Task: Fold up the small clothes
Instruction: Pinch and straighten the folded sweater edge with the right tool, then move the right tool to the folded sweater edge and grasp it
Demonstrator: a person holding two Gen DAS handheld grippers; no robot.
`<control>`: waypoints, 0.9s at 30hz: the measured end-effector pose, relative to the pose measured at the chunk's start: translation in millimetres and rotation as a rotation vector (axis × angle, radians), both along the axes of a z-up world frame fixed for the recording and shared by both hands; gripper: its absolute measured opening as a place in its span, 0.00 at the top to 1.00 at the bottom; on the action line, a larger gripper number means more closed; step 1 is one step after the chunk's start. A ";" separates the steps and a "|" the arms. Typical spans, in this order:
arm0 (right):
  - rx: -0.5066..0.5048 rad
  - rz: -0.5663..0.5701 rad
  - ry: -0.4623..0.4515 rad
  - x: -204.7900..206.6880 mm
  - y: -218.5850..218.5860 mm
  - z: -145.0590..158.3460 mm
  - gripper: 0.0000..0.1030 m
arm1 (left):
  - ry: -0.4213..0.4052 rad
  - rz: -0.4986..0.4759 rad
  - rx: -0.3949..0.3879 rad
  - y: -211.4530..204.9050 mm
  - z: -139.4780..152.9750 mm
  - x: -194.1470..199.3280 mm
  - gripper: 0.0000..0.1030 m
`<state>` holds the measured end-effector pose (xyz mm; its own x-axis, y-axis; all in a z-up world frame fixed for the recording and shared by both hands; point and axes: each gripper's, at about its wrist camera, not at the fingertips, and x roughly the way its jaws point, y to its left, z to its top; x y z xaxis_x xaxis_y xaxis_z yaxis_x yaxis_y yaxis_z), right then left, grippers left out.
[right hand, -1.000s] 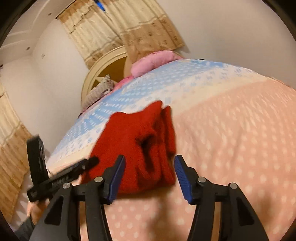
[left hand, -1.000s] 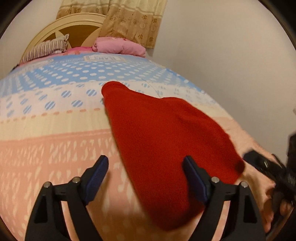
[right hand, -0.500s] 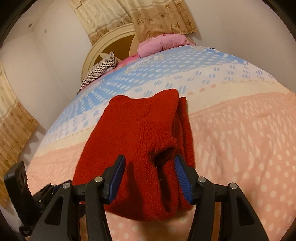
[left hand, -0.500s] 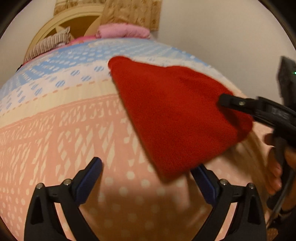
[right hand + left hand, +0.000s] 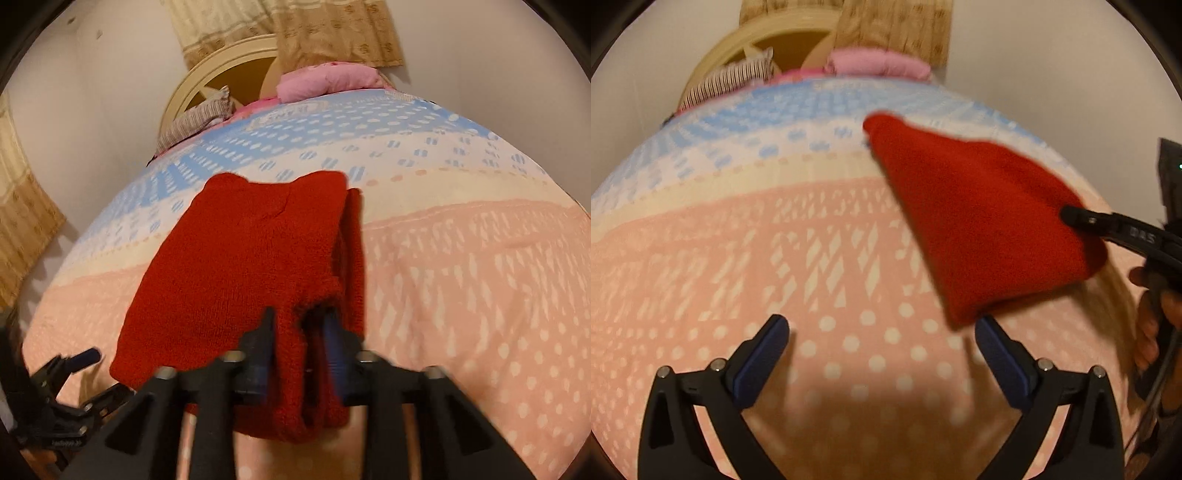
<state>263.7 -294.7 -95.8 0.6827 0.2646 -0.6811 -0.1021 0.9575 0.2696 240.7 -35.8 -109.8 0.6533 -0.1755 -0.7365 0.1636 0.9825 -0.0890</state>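
Between my right fingers [image 5: 297, 343] the sweater's [image 5: 240, 266] thick fold sits as they close; my left fingers [image 5: 881, 354] are opening wide—empty over the bed [image 5: 738, 258].

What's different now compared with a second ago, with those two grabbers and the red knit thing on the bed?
The right gripper has moved in onto the near edge of the folded red sweater, and its fingers are closing with the folded layers between them. The left gripper has backed off the sweater; its fingers have spread wider, with only the bedspread between them. The sweater lies folded in the same spot.
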 end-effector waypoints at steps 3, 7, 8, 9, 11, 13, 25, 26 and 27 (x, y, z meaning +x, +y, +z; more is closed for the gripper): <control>-0.022 -0.034 -0.105 -15.0 -5.9 21.4 0.54 | -0.089 0.039 -0.042 11.7 22.6 -12.2 0.00; -0.002 0.062 -0.174 -10.9 11.5 45.1 0.54 | -0.120 0.065 -0.107 13.0 40.0 10.7 0.00; 0.015 0.116 -0.164 -2.2 20.5 46.3 0.54 | -0.111 0.055 -0.116 8.2 38.3 19.6 0.00; 0.031 0.148 -0.154 4.6 24.7 45.1 0.54 | -0.092 0.041 -0.109 0.5 33.1 32.6 0.00; 0.028 0.167 -0.095 26.3 29.3 34.4 0.54 | -0.062 0.043 -0.061 -11.4 19.6 50.9 0.00; -0.014 0.131 -0.001 45.5 26.9 14.7 0.54 | -0.029 0.017 -0.024 -21.3 4.1 62.7 0.00; 0.106 0.117 -0.014 40.7 -2.4 -1.8 0.54 | 0.010 -0.035 -0.062 -29.5 -14.0 60.2 0.00; 0.140 0.104 -0.021 45.2 -8.0 1.0 0.54 | 0.009 -0.034 -0.064 -29.9 -14.1 60.3 0.00; 0.159 0.086 -0.033 48.5 -10.7 4.1 0.54 | 0.007 -0.034 -0.063 -30.8 -14.1 59.5 0.00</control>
